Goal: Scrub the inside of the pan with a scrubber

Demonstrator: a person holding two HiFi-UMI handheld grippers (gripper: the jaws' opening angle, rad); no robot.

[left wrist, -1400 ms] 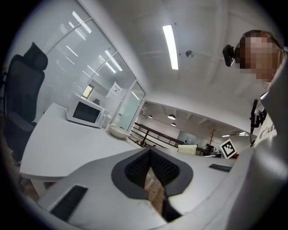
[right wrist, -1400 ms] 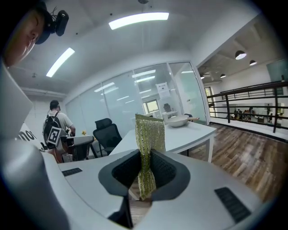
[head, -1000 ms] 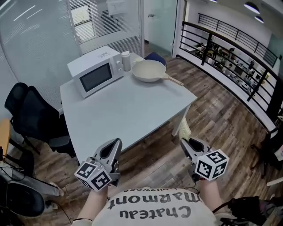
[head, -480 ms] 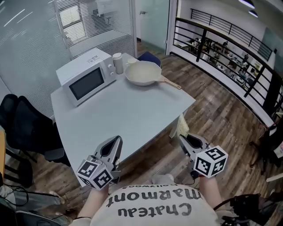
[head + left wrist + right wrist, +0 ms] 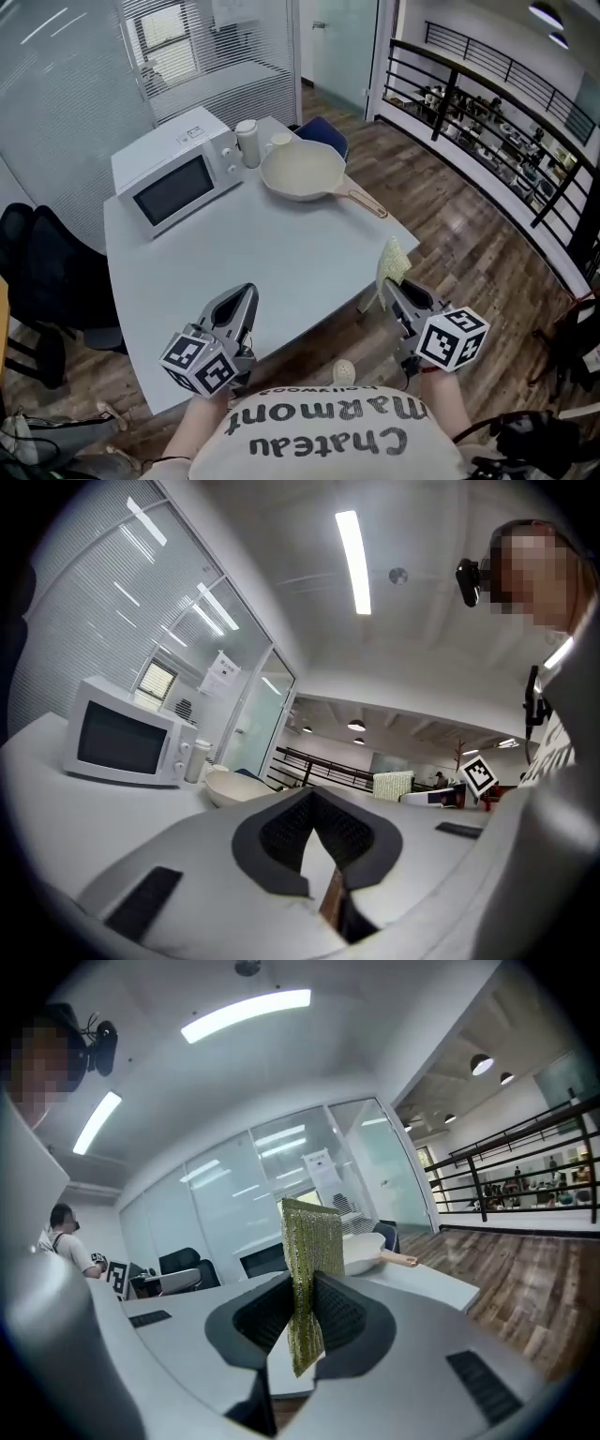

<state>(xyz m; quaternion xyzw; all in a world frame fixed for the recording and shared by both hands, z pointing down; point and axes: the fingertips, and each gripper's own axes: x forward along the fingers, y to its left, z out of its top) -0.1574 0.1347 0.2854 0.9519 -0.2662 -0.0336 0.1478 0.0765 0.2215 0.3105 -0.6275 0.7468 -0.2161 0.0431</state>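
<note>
Blue chair (image 5: pixel 328 136) mostly behind pan (image 5: pixel 302 171) and table (image 5: pixel 253 253)

Left gripper (image 5: pixel 314 803) being held closed and empty, microwave (image 5: pixel 122 744), cup (image 5: pixel 198 759) and pan (image 5: pixel 239 787) being shown on table (image 5: pixel 56 794) ahead.

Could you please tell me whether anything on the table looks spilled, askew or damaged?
Nothing stands out. The pan sits upright on the table near the microwave, with no spill visible, and the scrubber is clamped upright in the right gripper.

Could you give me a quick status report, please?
Left gripper shut, empty. Right gripper shut on scrubber. Pan untouched, far side of table. Nothing blocks approach.
</note>
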